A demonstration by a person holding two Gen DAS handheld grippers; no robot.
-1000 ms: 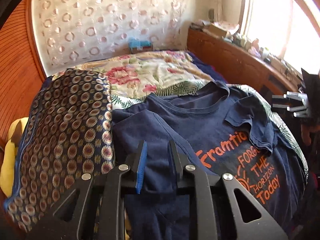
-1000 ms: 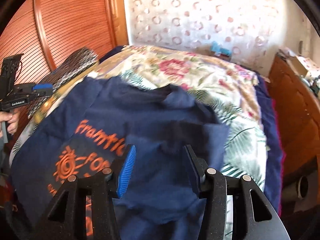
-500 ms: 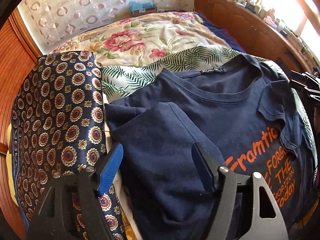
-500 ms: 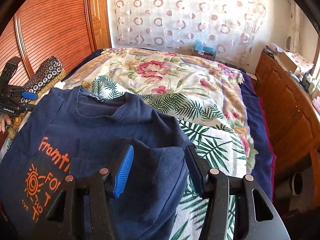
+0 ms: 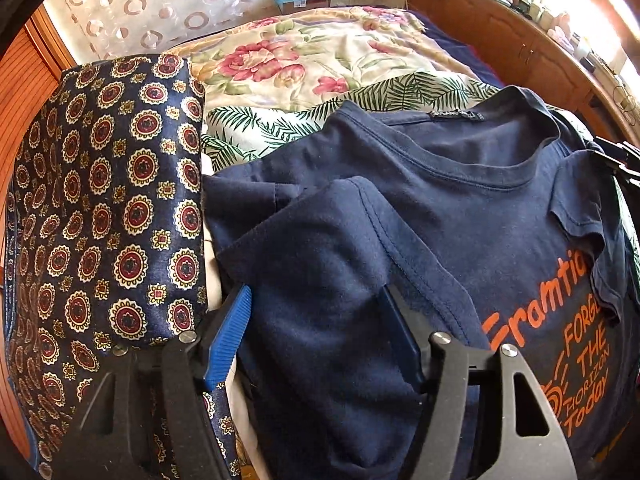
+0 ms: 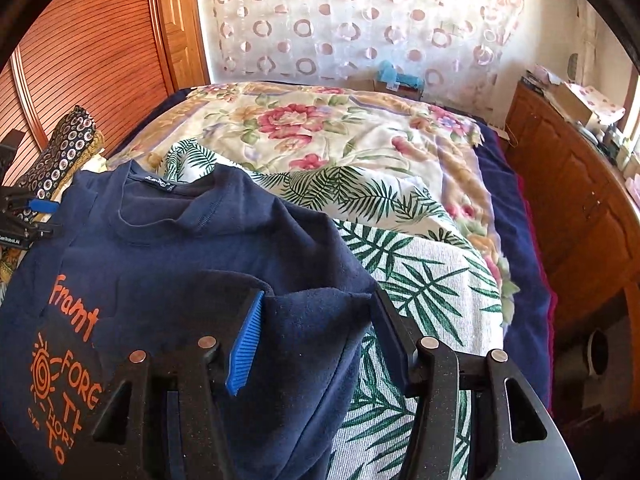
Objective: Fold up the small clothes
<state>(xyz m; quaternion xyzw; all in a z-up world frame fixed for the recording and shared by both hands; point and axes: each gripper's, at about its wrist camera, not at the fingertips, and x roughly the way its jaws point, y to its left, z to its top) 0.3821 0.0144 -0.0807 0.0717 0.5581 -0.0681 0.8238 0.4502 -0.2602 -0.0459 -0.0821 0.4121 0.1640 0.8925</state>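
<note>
A navy T-shirt (image 5: 460, 184) with orange lettering lies face up on the bed, both sleeves folded in over the chest. It also shows in the right wrist view (image 6: 192, 248). My left gripper (image 5: 316, 300) is open, its fingers either side of the folded left sleeve (image 5: 320, 248), just above it. My right gripper (image 6: 318, 304) is open over the folded right sleeve (image 6: 312, 320). The left gripper also shows at the left edge of the right wrist view (image 6: 28, 216).
A navy patterned cloth bundle (image 5: 108, 200) lies left of the shirt. The floral and palm-leaf bedspread (image 6: 360, 152) stretches beyond the collar. A wooden cabinet (image 6: 580, 200) runs along the right side, wooden slatted doors (image 6: 80, 52) on the left.
Both grippers let go of the sleeves: the left jaws went from nearly shut to wide open. Both sleeves now lie folded on the chest, and both grippers drew back slightly.
</note>
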